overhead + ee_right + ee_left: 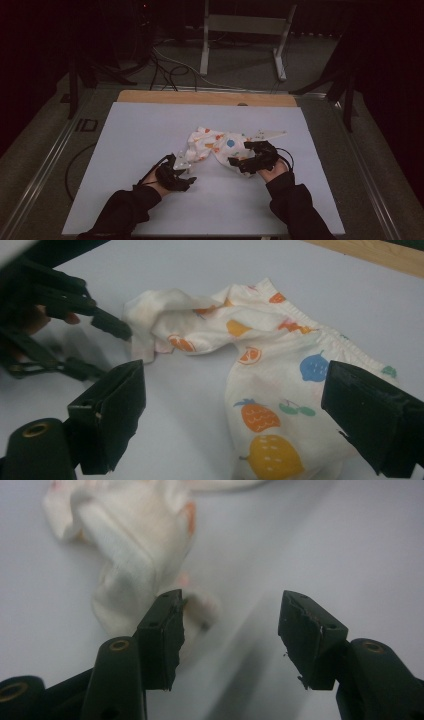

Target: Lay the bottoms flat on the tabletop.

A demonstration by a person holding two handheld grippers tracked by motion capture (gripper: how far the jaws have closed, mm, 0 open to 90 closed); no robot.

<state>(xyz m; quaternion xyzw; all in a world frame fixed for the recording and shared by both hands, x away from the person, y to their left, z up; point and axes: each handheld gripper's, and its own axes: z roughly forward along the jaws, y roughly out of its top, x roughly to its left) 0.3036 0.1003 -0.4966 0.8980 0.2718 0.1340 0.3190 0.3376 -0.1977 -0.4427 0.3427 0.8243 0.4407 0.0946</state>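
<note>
The left gripper (pixel 230 625) has its two black jaws about half apart, with nothing clamped: in the left gripper view one jaw tip just meets the crumpled corner of a small white cotton garment printed with orange, yellow and blue fruit (pixel 135 555), while the other jaw stands over bare table. The right gripper (pixel 235 415) holds its jaws wide, straddling the near end of the garment (pixel 270 385) without pressing on it; the cloth lies flat between them.

In the high view the garment (pixel 215 145) sits near the middle of the table, bunched and twisted, with the left gripper (pixel 186 172) at its lower left corner and the right gripper (pixel 240 159) at its lower right edge.

The garment looks light, limp and thin, so it will likely sag, fold on itself and slide easily over the smooth top. A pinch on a single layer could slip; the gathered elastic band along its far edge (pixel 300 320) or a doubled hem at a corner seems the surest place to grip, one corner per gripper, so it can be spread.

The pale blue-grey sheet covering the tabletop (pixel 150 200) is matte and bare, with a strip of bare wooden board (pixel 150 96) showing at the far edge. Beyond, the room is dark: black cables (pixel 165 70) trail over a grey floor, and a grey metal frame (pixel 245 30) stands behind.
</note>
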